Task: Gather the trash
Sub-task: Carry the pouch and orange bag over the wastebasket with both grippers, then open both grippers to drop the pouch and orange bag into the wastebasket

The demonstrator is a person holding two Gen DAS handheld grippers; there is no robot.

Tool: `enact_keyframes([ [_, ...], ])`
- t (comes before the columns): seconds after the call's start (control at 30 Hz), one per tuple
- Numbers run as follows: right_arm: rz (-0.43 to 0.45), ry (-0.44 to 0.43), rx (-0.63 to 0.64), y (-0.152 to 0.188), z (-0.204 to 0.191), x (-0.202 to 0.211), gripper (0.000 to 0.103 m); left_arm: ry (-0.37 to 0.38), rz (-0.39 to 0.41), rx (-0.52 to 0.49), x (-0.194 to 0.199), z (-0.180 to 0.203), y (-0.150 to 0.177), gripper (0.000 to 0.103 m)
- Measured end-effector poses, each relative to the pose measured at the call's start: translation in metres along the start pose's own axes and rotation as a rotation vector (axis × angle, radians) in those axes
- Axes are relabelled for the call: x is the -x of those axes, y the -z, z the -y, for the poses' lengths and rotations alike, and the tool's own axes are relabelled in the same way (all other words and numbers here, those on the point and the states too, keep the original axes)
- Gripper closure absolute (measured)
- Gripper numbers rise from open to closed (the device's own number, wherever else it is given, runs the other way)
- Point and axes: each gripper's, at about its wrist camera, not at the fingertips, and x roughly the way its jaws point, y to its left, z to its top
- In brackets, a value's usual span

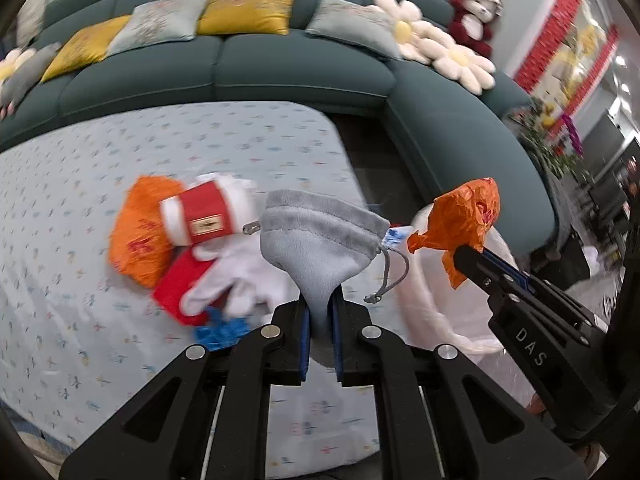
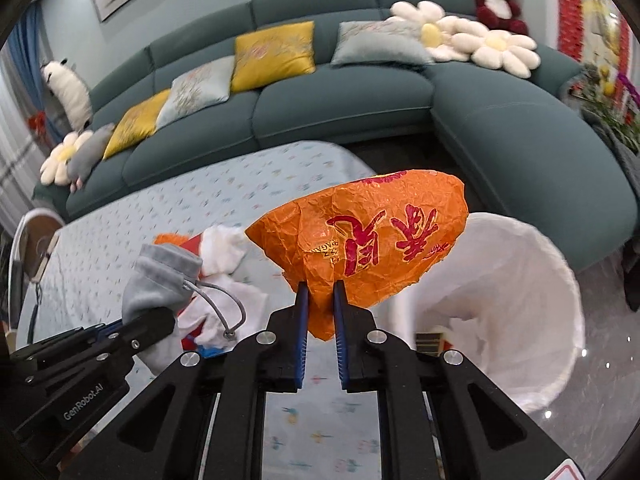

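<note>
Lined bin [image 2: 532, 320] mouth open — sofa [image 2: 520, 152] behind

"DAS" on right claw [image 1: 476, 254]; "GenRobot.AI" on left claw [image 2: 160, 320]

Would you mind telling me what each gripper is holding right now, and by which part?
The left gripper pinches the grey drawstring pouch by its closed bottom end. The right gripper pinches the crumpled orange bag by its lower edge.

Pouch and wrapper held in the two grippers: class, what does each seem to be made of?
Grey pouch: soft, matt fabric, probably velvet or fleece; it has a fuzzy nap, a stitched hem and a cord.
Orange wrapper: thin, slightly glossy film or paper, likely plastic; it shows sharp crinkles and red print.
</note>
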Motion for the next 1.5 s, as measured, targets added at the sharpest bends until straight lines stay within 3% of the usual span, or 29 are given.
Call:
enact_keyframes([
  [0.3,0.025,0.070,-0.105,0.012,0.076,0.026,0.091,0.053,-0.019,-0.122,-0.015,0.072,0.003,0.094],
  [0.6,0.034,0.109,-0.182,0.025,0.127,0.034,0.091,0.093,-0.048,-0.220,-0.036,0.132,0.008,0.094],
  [0.93,0.030,0.138,-0.247,0.039,0.168,0.034,0.091,0.126,-0.104,-0.259,-0.068,0.167,0.010,0.094],
  [0.97,0.029,0.139,-0.250,0.039,0.170,0.033,0.091,0.130,-0.111,-0.259,-0.072,0.169,0.010,0.091],
  [1.1,0.026,0.137,-0.254,0.038,0.175,0.030,0.091,0.125,-0.100,-0.239,-0.080,0.174,0.006,0.063],
  [1.33,0.015,0.121,-0.248,0.035,0.175,0.019,0.091,0.111,-0.094,-0.212,-0.086,0.172,0.000,0.054],
  [1.5,0.006,0.101,-0.227,0.031,0.167,0.013,0.091,0.097,-0.084,-0.193,-0.084,0.162,-0.003,0.054],
])
